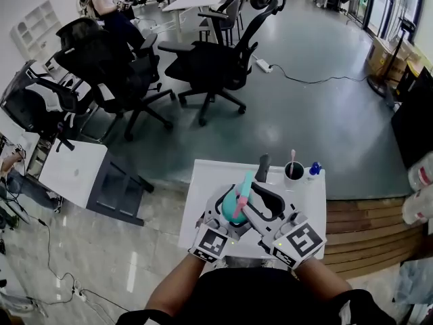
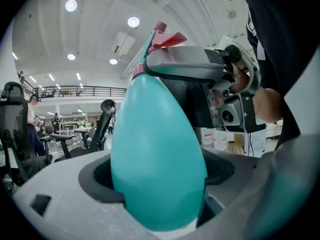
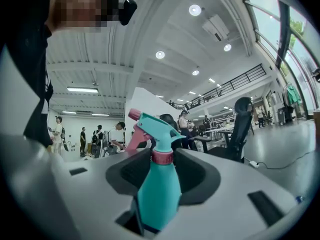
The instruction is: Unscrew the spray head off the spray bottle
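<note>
A teal spray bottle with a teal spray head and pink trigger is held over the white table. My left gripper is shut on its round body, which fills the gap between the jaws in the left gripper view. My right gripper comes from the other side, level with the neck, just below the trigger. In the right gripper view the bottle stands between the jaws. Dark gaps show on both sides of the pink collar, and the spray head rises above the jaws.
At the table's far edge stand a black cup with a pink stick, a small blue thing and a dark object. Office chairs stand beyond. A wooden platform lies to the right, a white cart to the left.
</note>
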`<state>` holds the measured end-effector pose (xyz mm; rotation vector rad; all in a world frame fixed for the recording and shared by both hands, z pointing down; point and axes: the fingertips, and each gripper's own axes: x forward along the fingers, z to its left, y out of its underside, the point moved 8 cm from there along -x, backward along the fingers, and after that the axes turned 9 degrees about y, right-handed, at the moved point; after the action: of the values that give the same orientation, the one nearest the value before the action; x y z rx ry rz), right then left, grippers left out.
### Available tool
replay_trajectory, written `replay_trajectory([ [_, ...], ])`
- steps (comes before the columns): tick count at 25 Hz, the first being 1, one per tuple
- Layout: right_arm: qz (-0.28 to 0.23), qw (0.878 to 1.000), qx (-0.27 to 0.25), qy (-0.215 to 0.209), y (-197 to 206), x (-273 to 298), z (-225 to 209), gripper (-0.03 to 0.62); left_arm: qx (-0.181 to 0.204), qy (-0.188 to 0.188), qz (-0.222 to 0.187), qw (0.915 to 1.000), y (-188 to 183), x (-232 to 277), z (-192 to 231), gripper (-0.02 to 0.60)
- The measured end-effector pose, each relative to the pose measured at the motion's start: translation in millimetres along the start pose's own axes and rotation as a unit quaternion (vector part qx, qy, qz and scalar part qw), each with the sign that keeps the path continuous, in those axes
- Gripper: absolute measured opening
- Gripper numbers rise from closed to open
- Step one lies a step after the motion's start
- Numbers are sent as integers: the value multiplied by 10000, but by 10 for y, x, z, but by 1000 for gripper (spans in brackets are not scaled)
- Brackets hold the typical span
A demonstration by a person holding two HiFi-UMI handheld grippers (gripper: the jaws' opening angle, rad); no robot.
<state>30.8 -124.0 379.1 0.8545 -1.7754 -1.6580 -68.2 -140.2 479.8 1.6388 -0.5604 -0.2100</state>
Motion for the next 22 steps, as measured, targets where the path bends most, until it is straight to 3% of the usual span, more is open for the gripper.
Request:
replay_trajectory([
  [6, -50, 9997, 76, -213, -44, -49, 3, 132, 33, 177, -92, 9998, -42, -11, -26, 453],
  [12, -140, 9899, -175, -1400, -140, -154, -25, 129, 93, 1094, -465, 9929, -155, -110, -137, 453],
  [17, 105, 9611, -111, -2757, -223, -270, -25, 129, 100, 2097, -857, 9740, -319, -175, -299, 453],
  [22, 225, 9082, -166, -4175, -336, -346, -39, 129, 297, 3239, -852, 9418, -458, -248, -498, 453],
])
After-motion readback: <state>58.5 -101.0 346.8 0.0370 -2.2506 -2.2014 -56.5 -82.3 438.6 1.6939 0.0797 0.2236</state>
